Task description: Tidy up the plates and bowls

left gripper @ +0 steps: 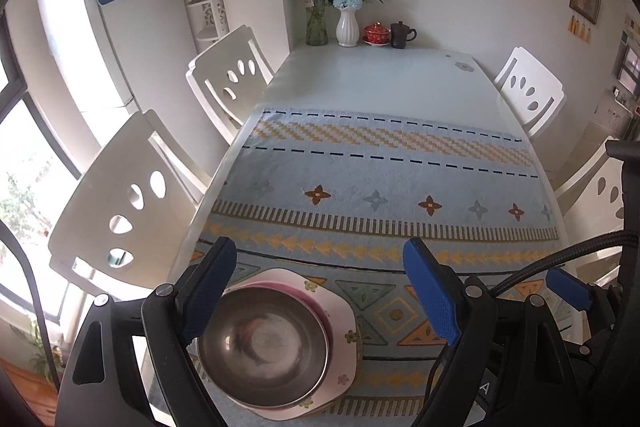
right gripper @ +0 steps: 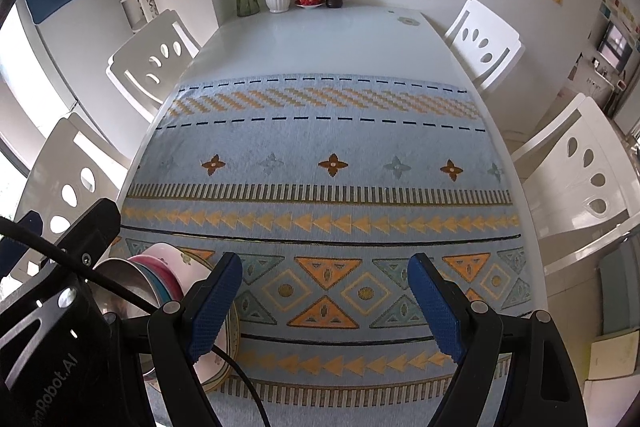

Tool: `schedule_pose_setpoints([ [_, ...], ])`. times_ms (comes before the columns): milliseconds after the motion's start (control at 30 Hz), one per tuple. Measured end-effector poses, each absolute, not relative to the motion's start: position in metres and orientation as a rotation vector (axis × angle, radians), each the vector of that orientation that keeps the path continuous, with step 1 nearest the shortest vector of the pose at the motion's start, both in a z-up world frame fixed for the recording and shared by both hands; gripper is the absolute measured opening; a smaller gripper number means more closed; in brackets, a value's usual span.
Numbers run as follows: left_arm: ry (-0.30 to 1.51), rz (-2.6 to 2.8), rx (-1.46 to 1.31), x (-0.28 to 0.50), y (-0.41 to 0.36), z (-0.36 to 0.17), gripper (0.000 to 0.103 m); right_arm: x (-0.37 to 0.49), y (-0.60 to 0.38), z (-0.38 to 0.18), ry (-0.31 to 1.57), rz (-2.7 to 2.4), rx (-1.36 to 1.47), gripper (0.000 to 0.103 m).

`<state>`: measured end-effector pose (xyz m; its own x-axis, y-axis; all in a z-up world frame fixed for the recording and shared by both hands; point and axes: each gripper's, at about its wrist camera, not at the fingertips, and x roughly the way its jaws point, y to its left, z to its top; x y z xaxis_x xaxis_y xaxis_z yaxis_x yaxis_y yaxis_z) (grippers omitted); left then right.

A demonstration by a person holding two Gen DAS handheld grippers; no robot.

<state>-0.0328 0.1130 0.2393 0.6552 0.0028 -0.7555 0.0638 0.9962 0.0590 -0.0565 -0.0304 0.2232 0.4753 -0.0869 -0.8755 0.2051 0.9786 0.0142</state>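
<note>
left gripper [left gripper: 320, 291] jaws spread wide over steel bowl [left gripper: 264, 345] stacked on floral plate [left gripper: 344, 323], gripping nothing. right gripper [right gripper: 326, 303] spread, empty, over tablecloth [right gripper: 320, 155].

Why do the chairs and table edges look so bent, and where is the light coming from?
Left wrist view: the fisheye lens bows the chairs and table edge; daylight enters through the overexposed window. Right wrist view: same bending, black corners, and soft glare on the bare tabletop.
</note>
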Motion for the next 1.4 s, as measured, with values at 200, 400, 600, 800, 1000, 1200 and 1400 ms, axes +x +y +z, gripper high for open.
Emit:
schedule_pose_setpoints([
  [200,0.864,-0.030,0.089,-0.033,0.115,0.237,0.084,-0.058,-0.028,0.219,1.076,-0.174,0.122,0.083],
  [400,0.865,-0.011,0.089,-0.037,0.122,0.236,0.084,-0.059,-0.022,0.215,1.091,-0.165,0.119,0.083],
  [600,0.869,0.028,0.072,-0.040,0.140,0.237,0.084,-0.060,-0.008,0.214,1.090,-0.138,0.116,0.083],
  [800,0.878,0.069,0.069,-0.046,0.160,0.235,0.084,-0.059,0.007,0.212,1.094,-0.099,0.130,0.083],
  [1000,0.886,0.090,0.066,-0.052,0.181,0.232,0.084,-0.059,0.026,0.208,1.092,-0.072,0.147,0.083],
  [1200,0.869,0.074,0.074,-0.057,0.190,0.230,0.084,-0.065,0.038,0.205,1.076,-0.077,0.156,0.083],
  [1400,0.860,0.072,0.082,-0.064,0.204,0.230,0.084,-0.069,0.045,0.199,1.069,-0.092,0.195,0.083],
])
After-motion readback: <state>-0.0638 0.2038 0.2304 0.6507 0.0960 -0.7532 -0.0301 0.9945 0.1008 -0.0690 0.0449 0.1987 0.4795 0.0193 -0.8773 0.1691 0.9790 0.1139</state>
